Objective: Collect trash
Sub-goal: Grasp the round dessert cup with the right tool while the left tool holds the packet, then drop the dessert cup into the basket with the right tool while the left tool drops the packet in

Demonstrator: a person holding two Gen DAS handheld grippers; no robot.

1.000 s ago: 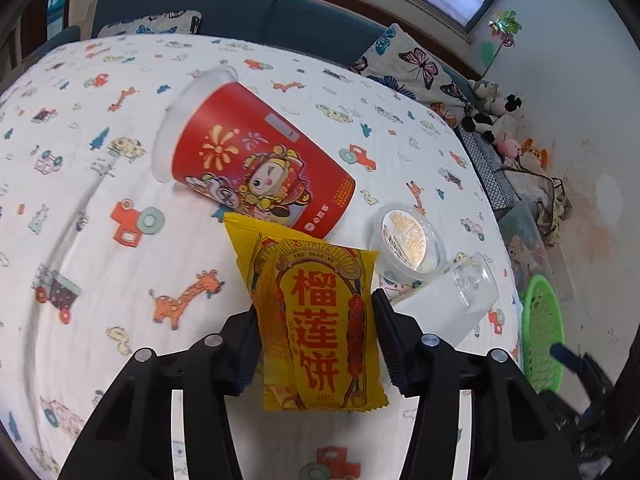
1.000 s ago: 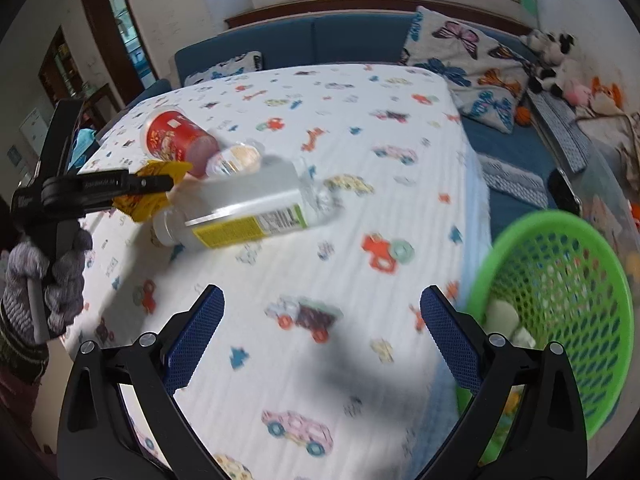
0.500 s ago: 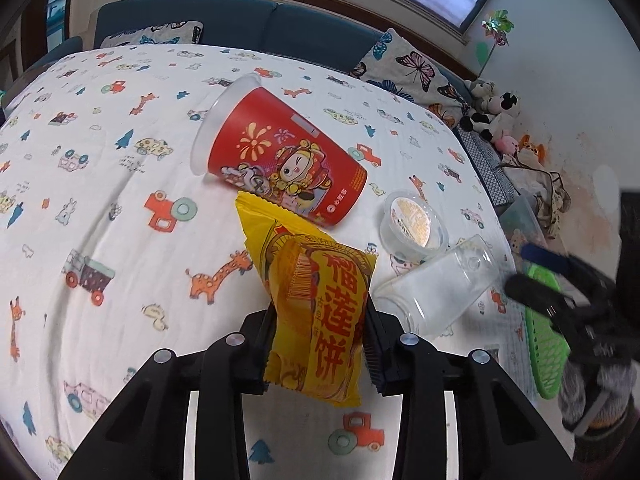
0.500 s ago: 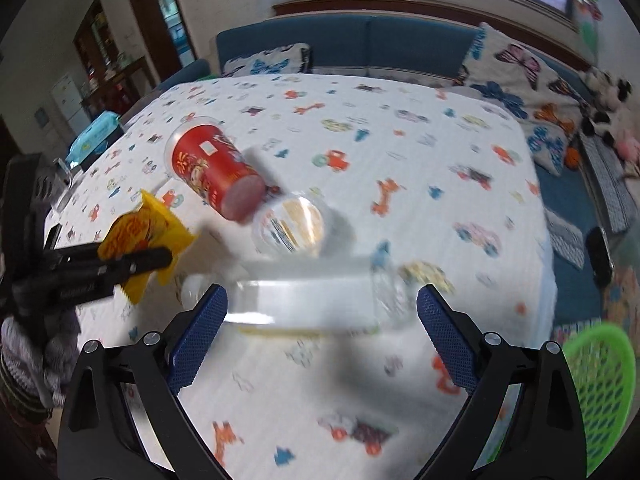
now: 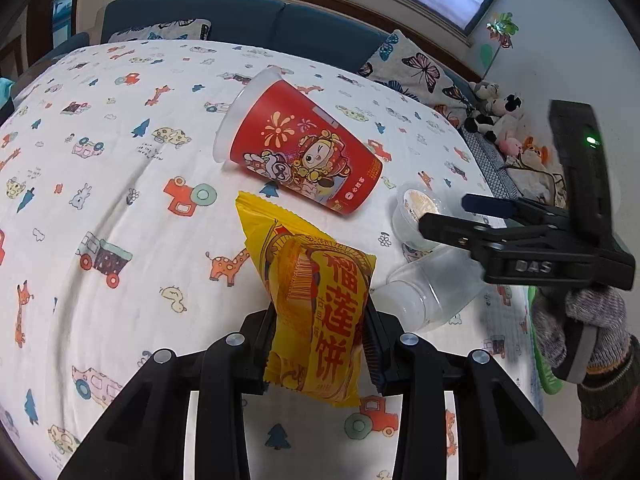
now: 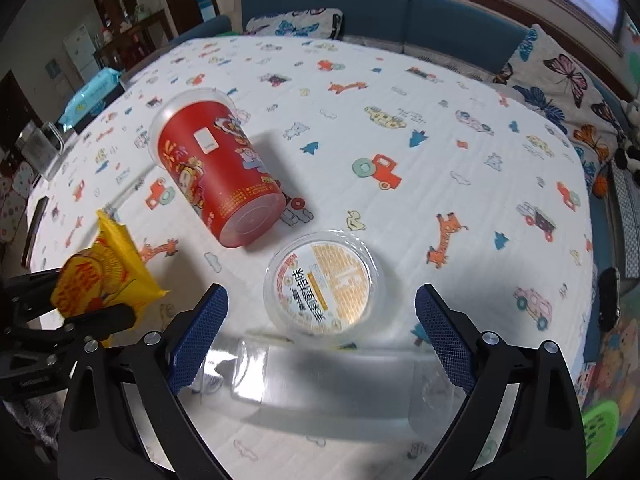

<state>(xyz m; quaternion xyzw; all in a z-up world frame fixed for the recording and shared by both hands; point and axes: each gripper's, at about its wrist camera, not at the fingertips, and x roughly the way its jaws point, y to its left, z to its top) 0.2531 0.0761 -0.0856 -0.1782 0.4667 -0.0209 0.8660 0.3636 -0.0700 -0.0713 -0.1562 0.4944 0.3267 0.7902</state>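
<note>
- Left gripper is clamped on the yellow packet, lifted above the table; grip firmly.
- Right gripper is wide apart over the bottle; lower squarely around it, clear of the tub.

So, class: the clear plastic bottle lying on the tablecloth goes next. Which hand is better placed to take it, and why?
The right. Its tongs are open and straddle the clear bottle, one finger near each end. The left tongs are shut on the yellow snack packet, so they have no free grip.
</note>
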